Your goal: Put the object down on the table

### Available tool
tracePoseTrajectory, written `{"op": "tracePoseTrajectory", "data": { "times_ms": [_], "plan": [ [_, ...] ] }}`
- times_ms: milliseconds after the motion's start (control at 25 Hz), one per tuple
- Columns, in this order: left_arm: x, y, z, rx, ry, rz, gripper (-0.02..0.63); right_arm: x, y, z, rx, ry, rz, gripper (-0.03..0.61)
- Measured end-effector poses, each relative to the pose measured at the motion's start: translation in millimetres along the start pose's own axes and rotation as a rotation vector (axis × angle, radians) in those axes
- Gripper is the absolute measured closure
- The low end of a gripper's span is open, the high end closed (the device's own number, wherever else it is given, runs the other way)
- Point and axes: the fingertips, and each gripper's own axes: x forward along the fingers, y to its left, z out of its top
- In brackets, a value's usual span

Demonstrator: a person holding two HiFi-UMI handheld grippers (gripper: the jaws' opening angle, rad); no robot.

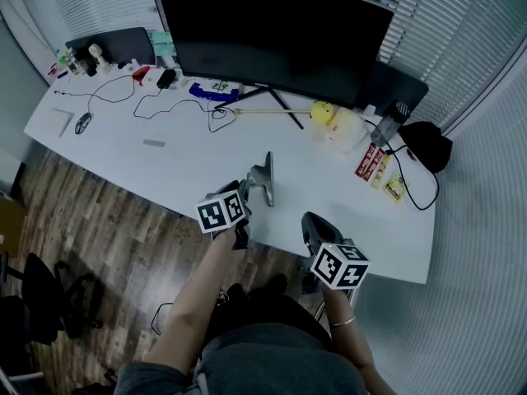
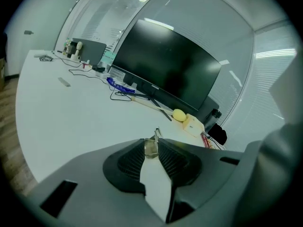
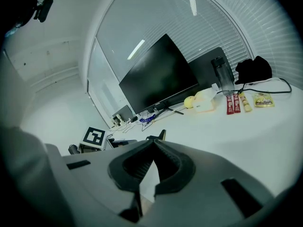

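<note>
**Where are you working?**
In an office with the blinds down. The head view shows a long white counter over a wood floor, with a wide dark monitor along its far side. My left gripper reaches over the counter's near edge, straight out in front of the monitor. My right gripper hangs at that same edge, opposite the monitor's right half.

**And the object?**
It's a silvery metal piece that stands up from my left fingers on their monitor side. I can't tell from above whether its lower end touches the counter.

**What does the left gripper view add?**
My fingers are closed to a narrow gap and pinch the metal piece at their tips. Its thin end pokes out towards the monitor, and there is bare counter beyond it.

**And the right gripper view?**
The fingers are pressed tip to tip with nothing between them. The monitor stands well off across the counter.

**Which step is this?**
I'd say the put-down itself: the piece is held, not yet released. The next move is to lower it until it rests on the bare counter in front of the monitor. After that I'd ease my left fingers apart and back straight away so it doesn't tip or skid towards the edge.
</note>
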Motion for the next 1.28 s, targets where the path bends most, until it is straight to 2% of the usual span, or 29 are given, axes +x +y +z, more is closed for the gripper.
{"op": "tracePoseTrajectory", "data": {
  "times_ms": [280,680,1080,1280],
  "plan": [
    [-24.3,-7.3,4.6,0.144,-0.012,-0.036,0.52,4.3,15.7,-4.6,-0.036,0.001,0.006,0.572],
    [-59.7,-17.1,9.1,0.333,-0.037,-0.083,0.569,7.3,35.5,-14.0,-0.091,0.003,-0.022,0.574],
    [-91.1,-16.2,5.3,0.428,-0.055,-0.113,0.578,5.4,49.5,-19.1,-0.148,-0.027,-0.056,0.574],
    [-106.6,-12.4,5.0,0.417,-0.063,-0.129,0.58,3.6,54.8,-20.3,-0.164,-0.035,-0.078,0.575]
  ]
}}
